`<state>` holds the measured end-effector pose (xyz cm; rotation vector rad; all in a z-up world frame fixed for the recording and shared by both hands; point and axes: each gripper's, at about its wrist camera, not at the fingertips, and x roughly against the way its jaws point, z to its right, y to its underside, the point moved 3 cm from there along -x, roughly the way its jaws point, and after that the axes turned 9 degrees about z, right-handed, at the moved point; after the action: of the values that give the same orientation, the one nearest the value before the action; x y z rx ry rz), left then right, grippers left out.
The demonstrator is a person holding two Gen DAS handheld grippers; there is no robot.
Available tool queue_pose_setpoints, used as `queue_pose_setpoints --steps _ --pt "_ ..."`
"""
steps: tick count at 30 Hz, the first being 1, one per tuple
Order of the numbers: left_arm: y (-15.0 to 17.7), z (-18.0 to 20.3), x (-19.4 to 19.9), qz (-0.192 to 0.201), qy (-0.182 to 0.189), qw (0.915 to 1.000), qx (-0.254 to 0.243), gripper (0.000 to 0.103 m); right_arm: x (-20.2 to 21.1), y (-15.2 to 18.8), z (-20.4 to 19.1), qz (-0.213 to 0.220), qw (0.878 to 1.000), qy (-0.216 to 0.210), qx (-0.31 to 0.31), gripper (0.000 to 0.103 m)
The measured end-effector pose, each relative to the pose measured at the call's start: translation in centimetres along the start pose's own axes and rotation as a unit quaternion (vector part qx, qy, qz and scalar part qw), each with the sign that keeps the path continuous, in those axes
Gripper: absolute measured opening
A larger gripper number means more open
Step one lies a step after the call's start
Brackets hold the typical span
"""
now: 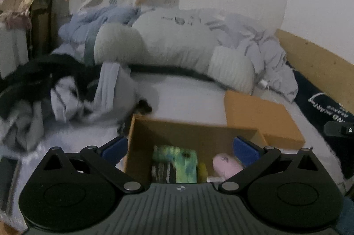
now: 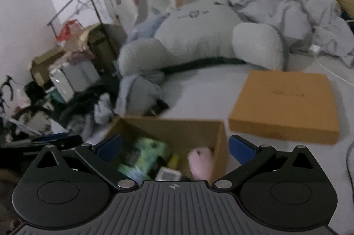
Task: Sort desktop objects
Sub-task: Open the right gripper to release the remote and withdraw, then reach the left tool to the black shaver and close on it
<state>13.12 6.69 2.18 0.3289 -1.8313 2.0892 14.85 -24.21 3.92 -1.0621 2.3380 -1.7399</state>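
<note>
- The bed [image 1: 188,97] carries everything; its soft sheet could let the open box tip or slide if a gripper leans on a wall.
- The lid [image 2: 285,102], flat orange-brown, lies just beside the box toward the headboard side; in my judgement it could get nudged toward the rumpled duvet [image 2: 298,13] if an arm swings wide.
- The open cardboard box [image 1: 190,131] sits near the bed's front edge, under both tools. It holds the sorted things.
- The left gripper [image 1: 180,152] has its blue pads spread wide, empty, straddling the box's near part; a pad may catch the wall.
- The right gripper [image 2: 174,149] is likewise spread and holds nothing.
- Inside: a green pack [image 1: 184,163] and a pink object [image 2: 201,163] against the right wall.
- Only the right view shows a small white item [image 2: 167,175] at the near wall; only the left shows the dark cloth with lettering [image 1: 320,106].
</note>
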Motion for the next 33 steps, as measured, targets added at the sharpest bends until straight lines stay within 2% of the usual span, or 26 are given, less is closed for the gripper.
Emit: queue_pose_setpoints --steps 5,12,18,20,23,27,33 --pt "-4.2 -1.6 -1.0 0.015 0.008 0.9998 -0.013 0.103 -2.7 -5.0 -2.3 0.012 0.999 -0.030 0.015 0.103" --pt "-9.0 -5.7 -4.0 0.018 0.001 0.9998 -0.001 0.103 -10.3 -11.4 -5.5 0.001 0.996 -0.083 -0.011 0.103" --pt "-11.5 -8.3 -7.1 0.021 0.003 0.9997 -0.008 0.103 -15.8 -14.8 -8.1 0.010 0.995 -0.097 -0.030 0.103" --pt "-11.0 -9.0 -8.8 0.002 0.014 0.9999 -0.003 0.103 -17.4 -15.4 -8.8 0.013 0.994 -0.103 -0.035 0.103" --pt "-10.3 -9.9 -11.3 -0.027 0.032 0.9991 0.004 0.103 -21.0 -14.9 -9.4 -0.009 0.994 -0.099 -0.036 0.103" --pt "-7.8 -11.0 -15.4 -0.075 0.042 0.9963 0.002 0.102 -26.8 -12.4 -8.4 -0.067 0.995 -0.064 -0.048 0.103" --pt "-2.7 -12.0 -22.0 -0.155 0.029 0.9874 -0.016 0.099 -34.7 -7.6 -5.1 -0.165 0.975 -0.037 -0.142 0.102"
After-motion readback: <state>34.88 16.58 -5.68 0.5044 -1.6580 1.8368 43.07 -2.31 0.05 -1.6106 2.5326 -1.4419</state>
